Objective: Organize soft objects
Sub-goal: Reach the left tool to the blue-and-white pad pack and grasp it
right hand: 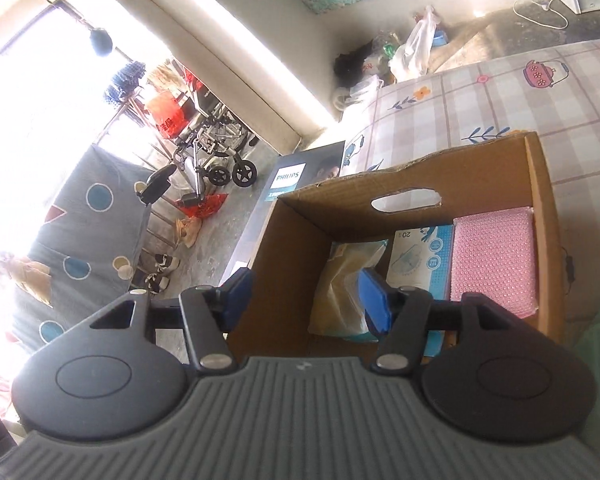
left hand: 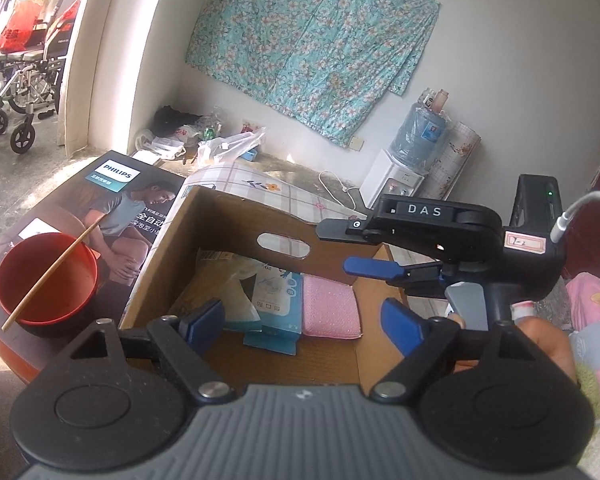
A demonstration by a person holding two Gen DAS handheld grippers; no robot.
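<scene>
An open cardboard box (left hand: 228, 216) with a handle slot holds three soft things side by side: a yellowish plastic pack (left hand: 220, 276), a blue-and-white pack (left hand: 278, 300) and a pink sponge (left hand: 330, 306). My left gripper (left hand: 302, 326) hovers over the box's near side, open, with nothing between its blue pads. My right gripper (left hand: 340, 250) reaches in from the right above the sponge, also open. In the right wrist view that gripper (right hand: 306, 300) is empty above the box's (right hand: 340, 200) left wall, over the yellowish pack (right hand: 344, 284), with the blue pack (right hand: 420, 256) and the sponge (right hand: 494, 256) to its right.
A red bowl (left hand: 46, 276) with a chopstick (left hand: 56, 270) across it sits left of the box, on a dark Philips carton (left hand: 116, 200). A checked tablecloth (right hand: 480, 104) lies behind. A person's hand (left hand: 548, 344) holds the right gripper, with pink fabric (left hand: 592, 300) beside it. A wheelchair (left hand: 20, 80) stands far left.
</scene>
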